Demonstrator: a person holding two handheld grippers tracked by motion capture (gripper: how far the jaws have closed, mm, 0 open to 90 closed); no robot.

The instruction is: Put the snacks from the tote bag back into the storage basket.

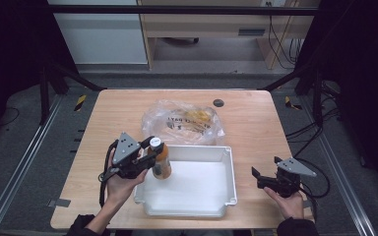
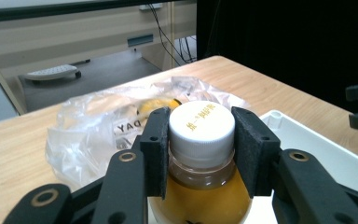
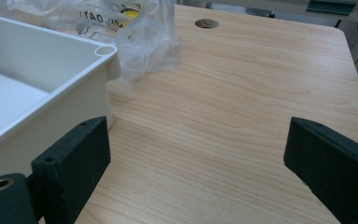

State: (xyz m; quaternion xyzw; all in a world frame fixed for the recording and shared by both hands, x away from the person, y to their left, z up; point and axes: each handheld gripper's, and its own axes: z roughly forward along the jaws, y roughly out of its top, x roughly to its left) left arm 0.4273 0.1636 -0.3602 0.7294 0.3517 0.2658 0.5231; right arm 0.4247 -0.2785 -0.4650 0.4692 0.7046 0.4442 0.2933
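We have the left gripper (image 1: pixel 150 158) clamped on a small juice bottle (image 1: pixel 161 162) — its two black pads sit flat against either side of the white screw cap (image 2: pixel 202 125), with the neck and the orange-filled shoulder just below them. The grip is snug; no gap shows between pad and cap in the left gripper view. The bottle stands upright, its long axis close to vertical, and it hangs over the near-left part of the white plastic bin (image 1: pixel 229 172), inside the left wall. Whether its base already touches the bin floor we cannot tell from the high view.

The relation that matters for us is plain: bottle straight below the jaws, bin floor straight below the bottle. We judge the next move to be a short vertical lowering and then a release — no sideways travel needed, only care that the bottle stays plumb so it does not topple once freed.

Our right gripper (image 1: pixel 262 176) rests on the wooden table (image 1: pixel 256 118) to the right of the bin, well apart from the bottle, jaws spread wide with nothing between them. Behind the bin lies a clear plastic bag (image 1: pixel 183 122) with something yellow inside, its near edge just beside the bin's far wall; the left gripper is the nearer one to it.
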